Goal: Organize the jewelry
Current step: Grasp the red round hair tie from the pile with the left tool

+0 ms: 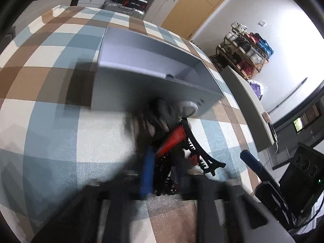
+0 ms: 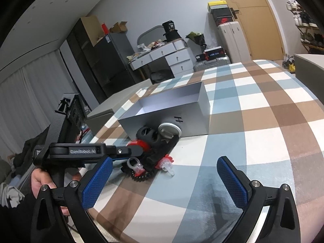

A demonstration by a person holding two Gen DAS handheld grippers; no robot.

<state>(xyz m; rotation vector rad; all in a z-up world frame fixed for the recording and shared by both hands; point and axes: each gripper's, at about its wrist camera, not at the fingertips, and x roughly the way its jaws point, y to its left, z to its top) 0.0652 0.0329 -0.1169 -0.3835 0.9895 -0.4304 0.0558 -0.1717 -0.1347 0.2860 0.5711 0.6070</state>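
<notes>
Hair clip [image 1: 199, 147] long axis toward box [image 1: 154, 93]; left claw [image 1: 162, 170] grips it; right claw [image 2: 164, 184] wide.

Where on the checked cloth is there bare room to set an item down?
Free: the checked cloth right of the grey box, ahead of the open right gripper, and the cloth left of the box. The box floor looks mostly bare. Crowded: the hair-clip pile against the box front, where the left gripper reaches.

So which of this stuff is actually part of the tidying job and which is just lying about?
Part of the job:
- grey box, open-topped
- black hair claw
- pile of clips and hair ties in front of the box
- left tongs, at the pile
- right tongs, open and empty

Just lying about:
- checked cloth
- suitcase
- shoe rack
</notes>
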